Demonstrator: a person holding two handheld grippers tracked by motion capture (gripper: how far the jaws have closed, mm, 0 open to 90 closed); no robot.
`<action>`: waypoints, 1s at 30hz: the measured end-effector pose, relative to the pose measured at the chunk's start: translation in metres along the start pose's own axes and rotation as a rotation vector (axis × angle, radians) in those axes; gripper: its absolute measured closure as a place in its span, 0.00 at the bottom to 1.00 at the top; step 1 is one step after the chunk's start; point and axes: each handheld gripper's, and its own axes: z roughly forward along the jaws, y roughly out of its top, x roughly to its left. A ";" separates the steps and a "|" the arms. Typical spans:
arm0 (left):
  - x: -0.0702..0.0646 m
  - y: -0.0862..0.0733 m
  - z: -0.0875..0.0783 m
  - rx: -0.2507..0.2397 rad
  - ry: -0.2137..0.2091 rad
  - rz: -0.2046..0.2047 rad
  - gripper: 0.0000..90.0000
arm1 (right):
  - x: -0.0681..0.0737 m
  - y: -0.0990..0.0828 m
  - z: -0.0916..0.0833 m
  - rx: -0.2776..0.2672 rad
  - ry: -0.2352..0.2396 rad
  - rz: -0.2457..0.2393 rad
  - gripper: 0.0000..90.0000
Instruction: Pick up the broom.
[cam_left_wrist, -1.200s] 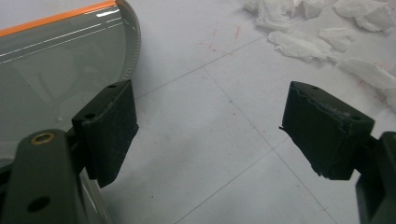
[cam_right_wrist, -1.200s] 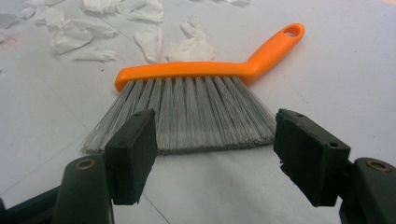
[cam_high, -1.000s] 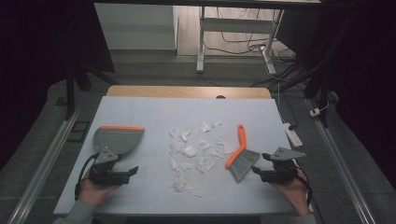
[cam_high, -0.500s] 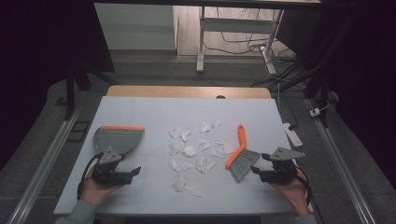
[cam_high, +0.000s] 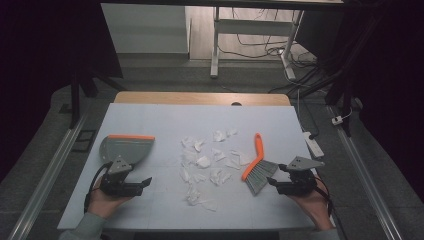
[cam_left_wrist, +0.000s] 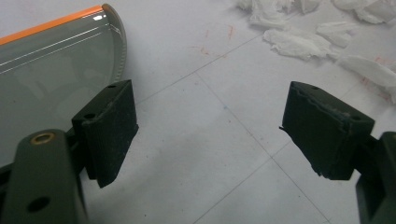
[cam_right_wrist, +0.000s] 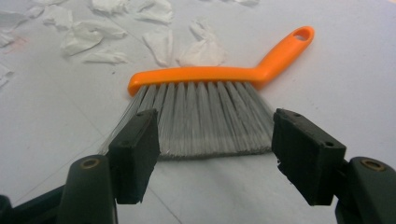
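Observation:
A grey dustpan (cam_high: 125, 149) with an orange edge lies on the table's left side; its corner (cam_left_wrist: 56, 70) fills the upper left of the left gripper view. My left gripper (cam_high: 145, 182) is open just in front of it, over bare table (cam_left_wrist: 205, 135). An orange hand brush (cam_high: 257, 165) with grey bristles (cam_right_wrist: 205, 119) lies at the right. My right gripper (cam_high: 271, 182) is open, its jaws either side of the bristle tips (cam_right_wrist: 210, 149) without touching. Several crumpled white paper scraps (cam_high: 207, 162) lie scattered between the two tools.
The white table (cam_high: 165, 117) has open room at the back. More paper scraps (cam_right_wrist: 93, 32) lie beyond the brush and to the right of the dustpan (cam_left_wrist: 303, 42). Metal rails (cam_high: 50, 170) run along both table sides, and a desk frame (cam_high: 215, 45) stands behind.
The left gripper has shifted slightly right and forward beside the dustpan. The right gripper, brush and scraps stay put.

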 end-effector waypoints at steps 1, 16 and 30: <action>0.000 0.000 0.000 0.001 -0.001 -0.001 0.21 | 0.000 0.002 0.000 -0.004 -0.001 0.008 0.36; -0.003 -0.003 -0.002 0.001 0.013 0.012 0.21 | 0.000 0.047 0.005 0.106 -0.015 0.114 0.39; -0.003 -0.004 0.000 0.010 0.009 0.018 0.22 | -0.015 0.107 0.024 0.237 -0.025 0.195 0.40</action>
